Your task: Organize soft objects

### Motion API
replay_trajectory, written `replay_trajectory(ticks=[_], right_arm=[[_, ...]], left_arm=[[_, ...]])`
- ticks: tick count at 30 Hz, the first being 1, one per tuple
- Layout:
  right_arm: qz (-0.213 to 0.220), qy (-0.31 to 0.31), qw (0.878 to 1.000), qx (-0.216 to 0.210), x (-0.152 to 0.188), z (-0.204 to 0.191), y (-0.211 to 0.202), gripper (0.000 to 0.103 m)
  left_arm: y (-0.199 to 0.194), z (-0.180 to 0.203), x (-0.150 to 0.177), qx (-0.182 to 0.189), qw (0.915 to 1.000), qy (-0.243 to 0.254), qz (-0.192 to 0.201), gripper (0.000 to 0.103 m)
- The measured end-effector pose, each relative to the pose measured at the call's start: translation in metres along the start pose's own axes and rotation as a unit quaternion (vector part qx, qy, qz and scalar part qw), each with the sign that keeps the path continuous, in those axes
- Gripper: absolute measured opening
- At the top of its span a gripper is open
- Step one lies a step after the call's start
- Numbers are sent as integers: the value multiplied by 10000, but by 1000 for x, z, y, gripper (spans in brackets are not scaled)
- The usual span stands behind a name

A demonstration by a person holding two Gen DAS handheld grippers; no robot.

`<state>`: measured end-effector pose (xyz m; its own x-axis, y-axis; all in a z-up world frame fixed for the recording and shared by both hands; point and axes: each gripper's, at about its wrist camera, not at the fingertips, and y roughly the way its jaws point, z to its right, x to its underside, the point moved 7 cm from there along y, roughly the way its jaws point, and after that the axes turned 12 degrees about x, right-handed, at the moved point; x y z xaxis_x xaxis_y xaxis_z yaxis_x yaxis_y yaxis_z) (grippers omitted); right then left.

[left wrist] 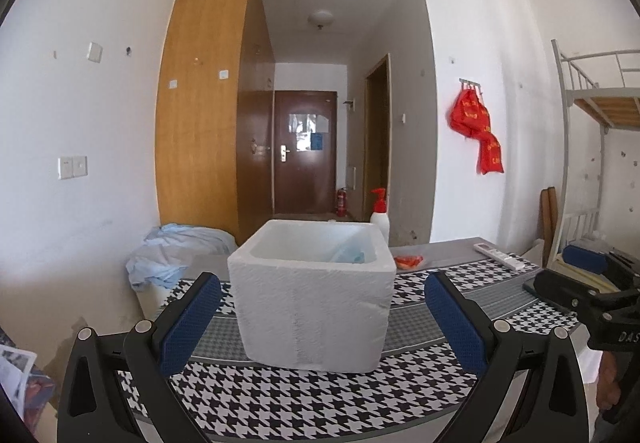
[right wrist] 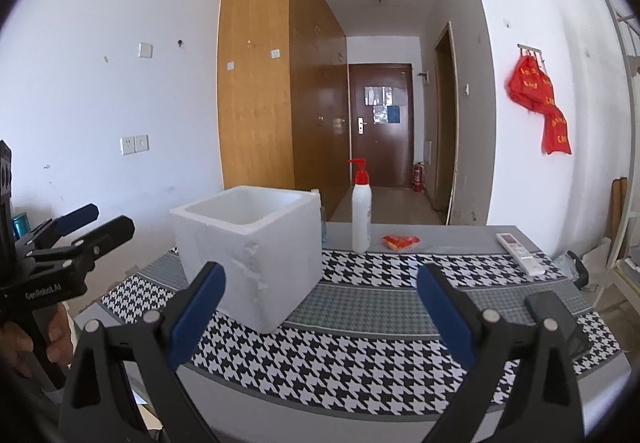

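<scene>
A white foam box (left wrist: 314,295) stands on the houndstooth tablecloth (left wrist: 304,399), open at the top, with a bit of light blue soft material (left wrist: 347,254) inside. It also shows in the right wrist view (right wrist: 250,255). A small orange-red soft packet (left wrist: 408,262) lies behind the box; it also shows in the right wrist view (right wrist: 401,241). My left gripper (left wrist: 322,319) is open and empty just in front of the box. My right gripper (right wrist: 320,307) is open and empty, to the right of the box.
A white pump bottle with a red top (right wrist: 361,217) stands behind the box. A white remote (right wrist: 520,253) and a dark phone (right wrist: 558,319) lie at the table's right. A pile of light blue cloth (left wrist: 176,255) lies at the far left.
</scene>
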<state>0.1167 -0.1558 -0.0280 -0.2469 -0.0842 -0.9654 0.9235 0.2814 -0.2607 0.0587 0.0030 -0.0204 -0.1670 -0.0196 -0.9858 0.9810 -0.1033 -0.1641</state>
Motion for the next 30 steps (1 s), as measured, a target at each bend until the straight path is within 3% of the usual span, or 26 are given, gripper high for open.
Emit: replay_trajectory(ticks=[9, 30], right_arm=[[-113, 55, 9998, -139, 17, -3, 2, 98], [-6, -7, 9995, -325, 15, -12, -8, 98]], left_arm=[[-1, -5, 11, -139, 9999, -52, -43, 102], [-14, -3, 21, -161, 9998, 90, -78, 102]])
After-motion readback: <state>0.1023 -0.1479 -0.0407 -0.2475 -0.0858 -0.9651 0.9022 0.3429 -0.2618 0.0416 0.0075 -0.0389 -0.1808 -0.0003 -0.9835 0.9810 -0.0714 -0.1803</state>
